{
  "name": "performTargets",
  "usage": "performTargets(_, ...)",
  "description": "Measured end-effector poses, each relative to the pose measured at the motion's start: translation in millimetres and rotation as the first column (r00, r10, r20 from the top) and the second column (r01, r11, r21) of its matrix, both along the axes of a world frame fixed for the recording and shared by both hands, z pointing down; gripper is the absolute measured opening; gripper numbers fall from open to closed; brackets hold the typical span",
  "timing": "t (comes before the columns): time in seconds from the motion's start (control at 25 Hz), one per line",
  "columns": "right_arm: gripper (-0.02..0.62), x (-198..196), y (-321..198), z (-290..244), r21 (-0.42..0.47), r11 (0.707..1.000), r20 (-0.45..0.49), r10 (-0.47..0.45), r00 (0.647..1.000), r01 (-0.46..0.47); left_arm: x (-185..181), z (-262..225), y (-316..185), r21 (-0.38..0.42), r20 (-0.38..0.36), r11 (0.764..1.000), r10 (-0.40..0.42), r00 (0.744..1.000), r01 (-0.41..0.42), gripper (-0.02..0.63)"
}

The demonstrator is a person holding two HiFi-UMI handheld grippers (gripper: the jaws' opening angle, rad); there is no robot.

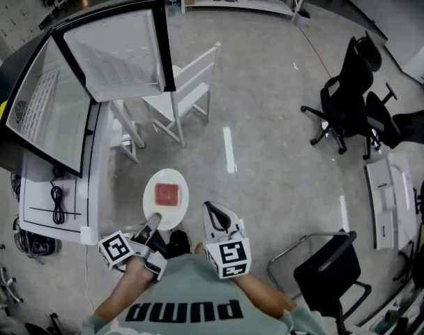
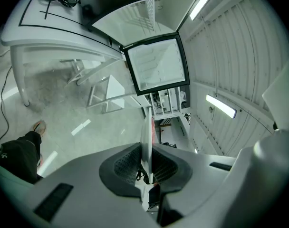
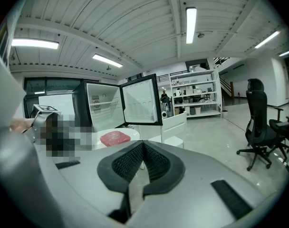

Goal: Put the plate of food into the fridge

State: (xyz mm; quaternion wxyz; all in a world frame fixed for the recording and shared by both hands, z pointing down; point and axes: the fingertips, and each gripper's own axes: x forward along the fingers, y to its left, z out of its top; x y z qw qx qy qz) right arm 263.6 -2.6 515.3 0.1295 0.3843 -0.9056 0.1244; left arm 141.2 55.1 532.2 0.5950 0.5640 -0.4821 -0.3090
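A white plate (image 1: 165, 198) with a red slab of food (image 1: 167, 195) hangs above the floor in front of me. My left gripper (image 1: 154, 222) is shut on the plate's near rim. The left gripper view shows the plate (image 2: 146, 132) edge-on, clamped between the jaws of that gripper (image 2: 147, 171). The fridge (image 1: 50, 110) stands at the upper left with its door (image 1: 118, 51) swung wide open. My right gripper (image 1: 210, 210) is just right of the plate, shut and empty. In its own view the gripper (image 3: 141, 159) points at the fridge (image 3: 101, 106), with the plate (image 3: 115, 137) at its left.
A white chair (image 1: 185, 93) stands on the floor just right of the fridge door. A white table (image 1: 53, 204) with a black cable lies below the fridge. Black office chairs (image 1: 351, 103) are far right, and another black chair (image 1: 330, 271) is near my right side.
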Motion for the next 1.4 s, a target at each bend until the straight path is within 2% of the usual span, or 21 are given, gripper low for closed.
performTargets(0.76,0.005,-69.8,-68.6,-7.9,0.002,1.0,-0.043,-0.015,0.999,0.016,-69.9,-0.6,-65.7,0.019,-0.05,0.999,-0.04,0.998,0.041,0.041)
performTargets(1.0,0.005,-92.9,-84.9,-17.8,0.029,0.999,-0.057,-0.024,0.998,0.025,-96.4,-0.5,-80.2,0.014,-0.039,0.999,-0.051,0.998,0.051,0.041)
performTargets(1.4,0.005,-138.8,-104.7,-28.7,0.072,0.997,-0.074,-0.029,0.997,0.034,-142.4,-5.0,-103.5,0.054,-0.029,0.997,-0.05,0.998,0.052,0.041)
